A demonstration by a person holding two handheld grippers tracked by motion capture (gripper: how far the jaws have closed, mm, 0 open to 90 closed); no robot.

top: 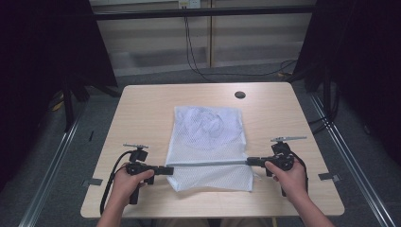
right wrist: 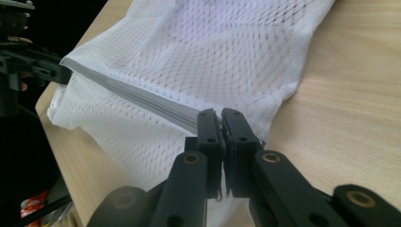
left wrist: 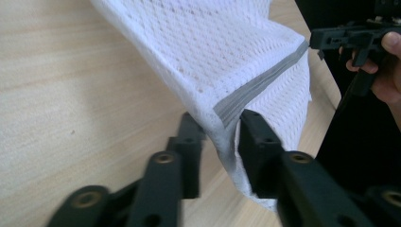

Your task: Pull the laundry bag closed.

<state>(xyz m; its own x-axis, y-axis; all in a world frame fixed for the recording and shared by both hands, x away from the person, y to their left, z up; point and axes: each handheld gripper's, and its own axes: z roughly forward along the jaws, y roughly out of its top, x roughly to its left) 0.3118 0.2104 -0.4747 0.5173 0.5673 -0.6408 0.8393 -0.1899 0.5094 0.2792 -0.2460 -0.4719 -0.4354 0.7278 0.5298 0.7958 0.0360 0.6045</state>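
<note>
A white mesh bag (top: 210,144) lies flat in the middle of the high view on the pale wooden table (top: 142,109), its far part showing something bunched and whitish inside, too vague to name. Near its lower end a grey band (top: 208,163) runs straight across the bag from left to right, stretched between the two tongs. In the left gripper view the band (left wrist: 257,85) crosses from the upper right down to the centre, where the bag's corner hangs between the jaws of the left tongs (left wrist: 217,137); these jaws stand apart, the right one against the fabric and the left one with a gap beside it, so the corner sits between them without being pinched from both sides. In the right gripper view the right tongs (right wrist: 221,127) are clenched on the band's end (right wrist: 142,97) and the mesh edge, jaws pressed close together. In the high view the left tongs (top: 166,170) sit at the bag's lower left edge and the right tongs (top: 250,161) at its lower right edge, each held by a hand coming in from the bottom of the frame. A dark round hole (top: 239,94) marks the table near its far edge, upper centre.
</note>
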